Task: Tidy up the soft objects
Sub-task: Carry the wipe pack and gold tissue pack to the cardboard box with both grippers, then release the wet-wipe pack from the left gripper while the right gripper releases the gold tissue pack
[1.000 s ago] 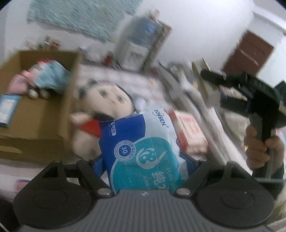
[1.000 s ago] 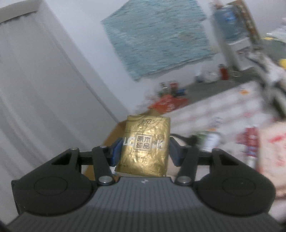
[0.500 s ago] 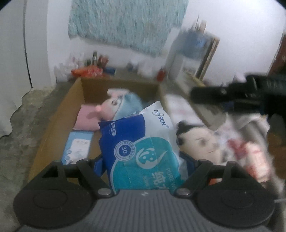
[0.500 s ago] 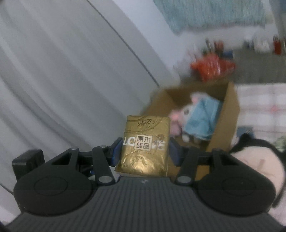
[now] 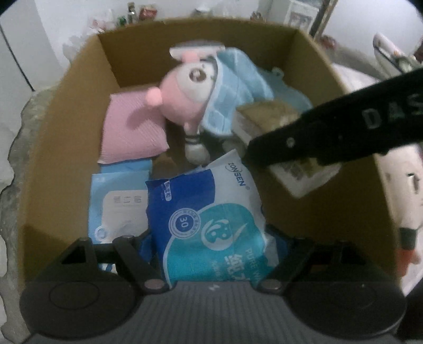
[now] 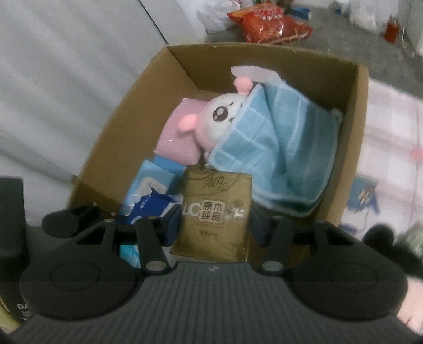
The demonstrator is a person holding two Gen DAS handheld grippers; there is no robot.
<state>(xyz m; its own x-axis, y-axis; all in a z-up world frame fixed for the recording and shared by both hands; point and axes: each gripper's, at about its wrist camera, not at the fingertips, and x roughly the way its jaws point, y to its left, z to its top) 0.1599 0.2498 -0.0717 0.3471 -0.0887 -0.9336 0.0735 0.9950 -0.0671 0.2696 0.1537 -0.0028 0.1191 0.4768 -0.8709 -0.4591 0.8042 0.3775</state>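
Note:
My left gripper (image 5: 214, 238) is shut on a blue and teal wipes pack (image 5: 211, 225) and holds it over the open cardboard box (image 5: 47, 132). My right gripper (image 6: 215, 219) is shut on a gold tissue pack (image 6: 214, 211), also over the box (image 6: 119, 127); that pack shows in the left wrist view (image 5: 267, 116) under the right gripper's black body. Inside the box lie a pink plush toy (image 5: 187, 92), a light blue towel (image 6: 280, 148), a pink cushion (image 5: 129, 132) and a pale blue pack (image 5: 116, 206).
A black-haired doll (image 5: 404, 195) lies right of the box on a pale checked cloth (image 6: 391, 137). An orange snack bag (image 6: 267, 23) and small items sit on the grey floor beyond. A white curtain (image 6: 66, 79) hangs left of the box.
Both grippers have swung left and tilted down over the box, each keeping its pack. The box now fills both views.

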